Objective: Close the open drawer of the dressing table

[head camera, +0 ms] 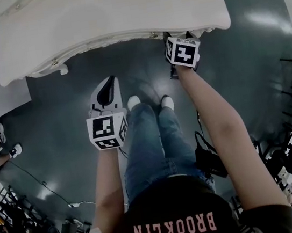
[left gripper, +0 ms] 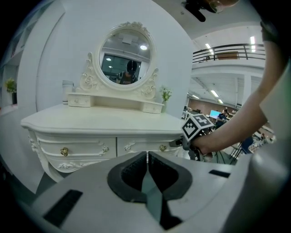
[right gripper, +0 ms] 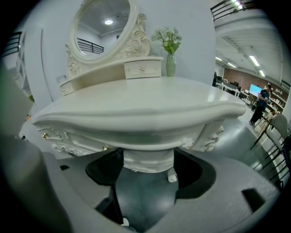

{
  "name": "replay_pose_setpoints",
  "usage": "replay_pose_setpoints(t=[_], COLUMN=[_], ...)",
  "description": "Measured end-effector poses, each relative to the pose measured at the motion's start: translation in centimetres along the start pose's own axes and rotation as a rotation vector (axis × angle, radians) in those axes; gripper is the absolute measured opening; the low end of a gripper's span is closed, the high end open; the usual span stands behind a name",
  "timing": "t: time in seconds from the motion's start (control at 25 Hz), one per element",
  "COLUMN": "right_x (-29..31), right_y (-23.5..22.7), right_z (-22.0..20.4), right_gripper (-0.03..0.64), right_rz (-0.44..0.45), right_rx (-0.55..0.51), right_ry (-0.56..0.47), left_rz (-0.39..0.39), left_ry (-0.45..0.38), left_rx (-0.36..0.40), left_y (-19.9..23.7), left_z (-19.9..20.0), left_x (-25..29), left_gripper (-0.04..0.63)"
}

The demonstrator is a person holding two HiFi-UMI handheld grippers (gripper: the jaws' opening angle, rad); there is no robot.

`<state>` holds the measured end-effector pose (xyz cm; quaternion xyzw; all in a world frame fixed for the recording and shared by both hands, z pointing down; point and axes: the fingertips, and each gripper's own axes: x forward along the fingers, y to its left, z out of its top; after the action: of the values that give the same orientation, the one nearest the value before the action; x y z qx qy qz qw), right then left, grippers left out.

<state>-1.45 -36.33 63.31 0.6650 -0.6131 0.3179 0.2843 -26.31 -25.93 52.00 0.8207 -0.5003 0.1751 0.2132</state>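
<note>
At the front edge of the white dressing table (head camera: 109, 15), towards its right end, the right gripper (head camera: 178, 38) is pressed in close under the lip of the tabletop, its marker cube facing up. In the right gripper view its jaws stand spread wide, and a white carved piece of the table's front (right gripper: 148, 161) fills the gap between them just under the tabletop's edge. Whether the pads touch that piece cannot be told. From the left gripper view, the right gripper (left gripper: 179, 142) sits against the right end of the right-hand drawer (left gripper: 145, 146), just beside its brass knob (left gripper: 163, 148). That drawer front looks about level with the left-hand drawer (left gripper: 77, 149) next to it, and no gap can be made out from this angle. The left gripper (head camera: 109, 83) hangs well clear of the table, over the dark grey floor (head camera: 245, 55) in front of the person's shoes (head camera: 167, 102), pointing towards the table's front. Its jaws are pressed together with nothing between them. At the back of the tabletop stands an oval mirror (left gripper: 126, 57) in a scrolled white frame above a low shelf of small drawers (right gripper: 142, 68), with a small vase of flowers (right gripper: 171, 63) at the shelf's right end.
</note>
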Motion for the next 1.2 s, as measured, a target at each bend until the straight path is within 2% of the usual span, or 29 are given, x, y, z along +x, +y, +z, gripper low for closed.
replay_pose_setpoints(t=[0.32, 0.56, 0.64, 0.72, 0.84, 0.96, 1.2], right_x=[-1.7, -4.3, -5.3, -6.3, -7.8, -9.4, -13.2], right_y=[-0.2, 0.7, 1.0, 1.4, 1.7, 1.9, 2.1], right_z=[0.0, -1.1, -1.5, -1.7, -1.5, -1.1, -0.9], right_gripper=[0.305, 0.298, 0.235, 0.202, 0.121, 0.009, -0.002], right_rz=[-0.051, -0.025, -0.006, 0.011, 0.038, 0.071, 0.174], right_rx=[0.01, 0.066, 0.085, 0.084, 0.038, -0.016, -0.041], right_ry=[-0.054, -0.078, -0.078, -0.082, -0.101, -0.126, -0.184], left_rz=[-0.064, -0.125, -0.139, -0.147, -0.147, -0.138, -0.098], left_ry=[-0.005, 0.011, 0.008, 0.006, -0.014, -0.042, -0.088], left_rx=[0.025, 0.042, 0.05, 0.059, 0.056, 0.048, 0.049], left_y=[0.2, -0.1, -0.4, -0.6, -1.1, -2.1, -4.3], left_z=[0.5, -0.3, -0.1, 0.1, 0.8, 1.5, 2.5], left_x=[-0.6, -0.2, -0.1, -0.1, -0.4, -1.1, -3.1], left_gripper=[0.011, 0.011, 0.011, 0.011, 0.011, 0.011, 0.011])
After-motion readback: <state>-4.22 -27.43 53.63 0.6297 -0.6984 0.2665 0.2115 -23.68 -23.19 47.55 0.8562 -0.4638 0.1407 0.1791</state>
